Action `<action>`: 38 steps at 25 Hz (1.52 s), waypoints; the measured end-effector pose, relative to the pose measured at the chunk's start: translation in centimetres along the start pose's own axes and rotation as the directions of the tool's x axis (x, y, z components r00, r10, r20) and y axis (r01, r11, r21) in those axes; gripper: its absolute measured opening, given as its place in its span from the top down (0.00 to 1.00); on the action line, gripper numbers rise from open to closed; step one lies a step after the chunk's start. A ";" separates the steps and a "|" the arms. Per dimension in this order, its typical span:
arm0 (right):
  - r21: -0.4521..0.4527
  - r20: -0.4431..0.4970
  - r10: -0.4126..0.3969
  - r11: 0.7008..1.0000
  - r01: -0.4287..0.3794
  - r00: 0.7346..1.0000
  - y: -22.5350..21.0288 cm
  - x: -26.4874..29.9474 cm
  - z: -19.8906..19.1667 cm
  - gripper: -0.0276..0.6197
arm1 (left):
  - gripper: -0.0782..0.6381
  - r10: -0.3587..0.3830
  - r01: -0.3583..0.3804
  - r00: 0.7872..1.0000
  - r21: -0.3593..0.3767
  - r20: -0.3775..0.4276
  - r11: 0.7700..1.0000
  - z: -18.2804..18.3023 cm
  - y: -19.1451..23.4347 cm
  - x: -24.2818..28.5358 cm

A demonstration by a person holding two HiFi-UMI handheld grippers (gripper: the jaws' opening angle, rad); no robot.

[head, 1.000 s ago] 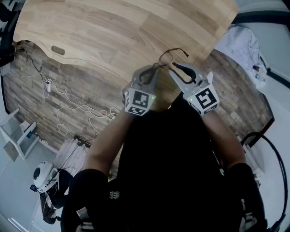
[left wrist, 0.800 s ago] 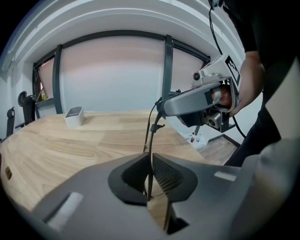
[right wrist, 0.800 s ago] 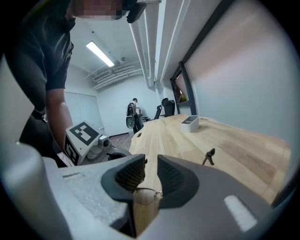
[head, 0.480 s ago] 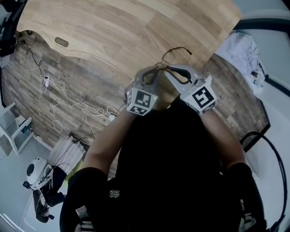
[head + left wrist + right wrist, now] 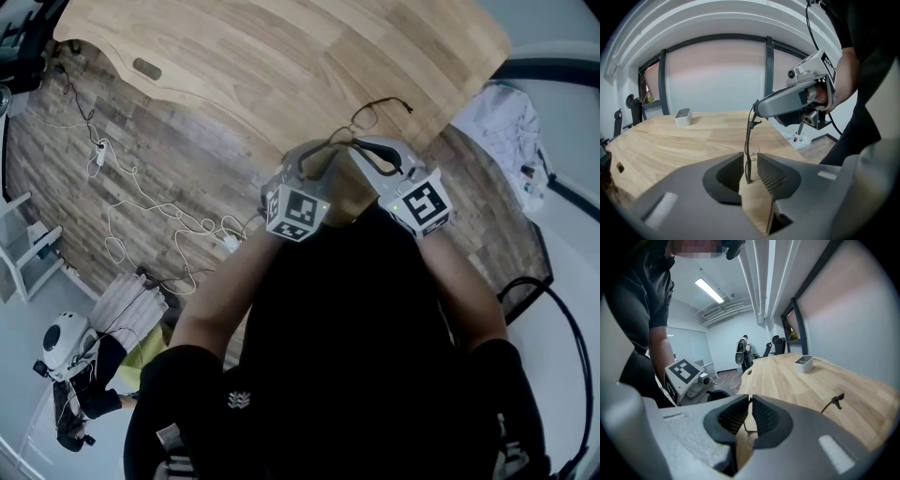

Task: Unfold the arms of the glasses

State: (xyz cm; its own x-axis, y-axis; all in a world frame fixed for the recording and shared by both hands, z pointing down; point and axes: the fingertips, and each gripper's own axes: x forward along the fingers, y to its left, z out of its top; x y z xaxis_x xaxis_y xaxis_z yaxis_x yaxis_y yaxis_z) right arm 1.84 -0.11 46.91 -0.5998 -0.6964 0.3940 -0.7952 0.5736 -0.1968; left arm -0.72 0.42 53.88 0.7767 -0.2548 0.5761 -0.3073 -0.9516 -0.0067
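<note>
Hanging in the upper middle of the head view, above the near edge of the wooden table (image 5: 281,47), the glasses (image 5: 365,117) are pointing their long axis and free arm toward the upper right. The left gripper (image 5: 749,172) is pinching one thin arm, which is standing upright. The right gripper (image 5: 749,417) is pinching the wire frame beside a lens.

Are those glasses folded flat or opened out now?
Opened, at least partly: one arm of the glasses sticks out sideways, the other runs to the left gripper; the right gripper pinches the frame.
</note>
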 end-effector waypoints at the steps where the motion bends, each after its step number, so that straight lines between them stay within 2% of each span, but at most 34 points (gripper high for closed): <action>1: -0.004 -0.004 0.001 1.000 -0.001 1.000 0.1 0.1 0.1 0.92 | 0.76 0.008 -0.008 1.000 -0.009 0.000 1.000 -0.3 0.1 -0.5; 8: -0.041 -0.028 0.014 0.999 -0.015 1.000 1.1 0.5 0.5 0.92 | 0.76 0.080 -0.080 0.997 -0.079 -0.002 0.994 -1.5 1.4 -3.1; 16: -0.119 -0.060 0.061 0.991 -0.068 0.996 3.9 1.2 0.0 0.92 | 0.76 0.181 -0.176 0.983 -0.157 0.015 0.972 -2.4 3.2 -6.2; 23: -0.117 -0.083 0.066 0.990 -0.076 0.994 5.3 1.2 -0.6 0.92 | 0.76 0.204 -0.199 0.979 -0.177 0.008 0.964 -3.8 2.9 -8.1; 33: -0.153 -0.073 0.076 0.984 -0.087 0.994 7.6 0.7 0.2 0.91 | 0.76 0.219 -0.209 0.975 -0.174 0.039 0.962 -3.3 2.3 -9.5; 36: -0.167 -0.054 0.066 0.983 -0.074 0.996 7.8 -0.1 1.1 0.91 | 0.76 0.235 -0.219 0.969 -0.181 0.073 0.959 -2.3 2.5 -10.1; 38: -0.162 -0.033 0.045 0.986 -0.050 0.998 7.6 -0.9 1.9 0.91 | 0.78 0.272 -0.245 0.955 -0.205 0.116 0.948 -1.1 3.2 -11.0</action>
State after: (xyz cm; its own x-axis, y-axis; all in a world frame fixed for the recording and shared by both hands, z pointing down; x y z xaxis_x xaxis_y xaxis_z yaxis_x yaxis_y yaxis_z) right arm -3.84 4.02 43.37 -0.6318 -0.6553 0.4140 -0.7394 0.6698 -0.0681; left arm -10.85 0.41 48.46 0.7220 -0.5226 0.4535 -0.5944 -0.8039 0.0199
